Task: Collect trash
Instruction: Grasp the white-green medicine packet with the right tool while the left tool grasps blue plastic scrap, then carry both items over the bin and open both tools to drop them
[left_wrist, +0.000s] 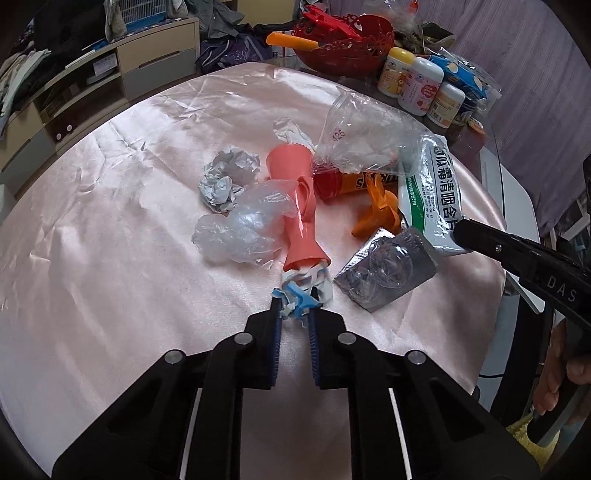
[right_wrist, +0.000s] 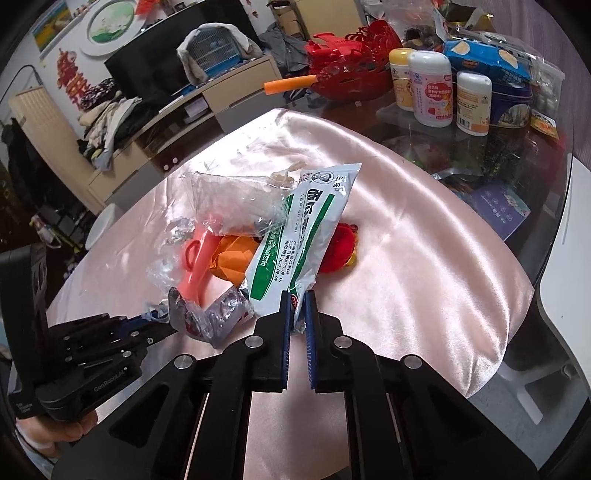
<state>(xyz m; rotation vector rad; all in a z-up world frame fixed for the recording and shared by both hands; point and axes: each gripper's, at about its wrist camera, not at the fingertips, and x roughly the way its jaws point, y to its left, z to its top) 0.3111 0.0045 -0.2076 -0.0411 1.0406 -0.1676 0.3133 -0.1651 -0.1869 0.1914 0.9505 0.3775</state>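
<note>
1. Left wrist view: the left gripper (left_wrist: 295, 306) fingers pinch a crumpled blue-and-white paper scrap (left_wrist: 303, 290) at frame centre; the trash pile on the pink satin surface (left_wrist: 110, 221) remains uncollected.
2. Right wrist view: the right gripper (right_wrist: 297, 308) fingers clamp the white-and-green foil sachet (right_wrist: 295, 236), centre frame, not yet lifted.

Left wrist view: mounted behind the left gripper (left_wrist: 295, 301), looking steeply down and forward along its black fingers; close over the glossy pale-pink satin tablecloth (left_wrist: 110, 229). The fisheye bends the table edge; a low beige shelving unit (left_wrist: 110, 74) fills the far left.

Right wrist view: mounted behind the right gripper (right_wrist: 297, 295), tilted down less steeply and equally close, facing the same way from further right.

Shared ground: the pink cloth (right_wrist: 406, 258), the white-and-green printed foil sachet (left_wrist: 439, 199) (right_wrist: 295, 243), the salmon-pink plastic hourglass-shaped holder (left_wrist: 295, 206) (right_wrist: 197, 258), the red openwork plastic basket (left_wrist: 351, 40) (right_wrist: 354, 66). Each view catches the other gripper at its side edge.
</note>
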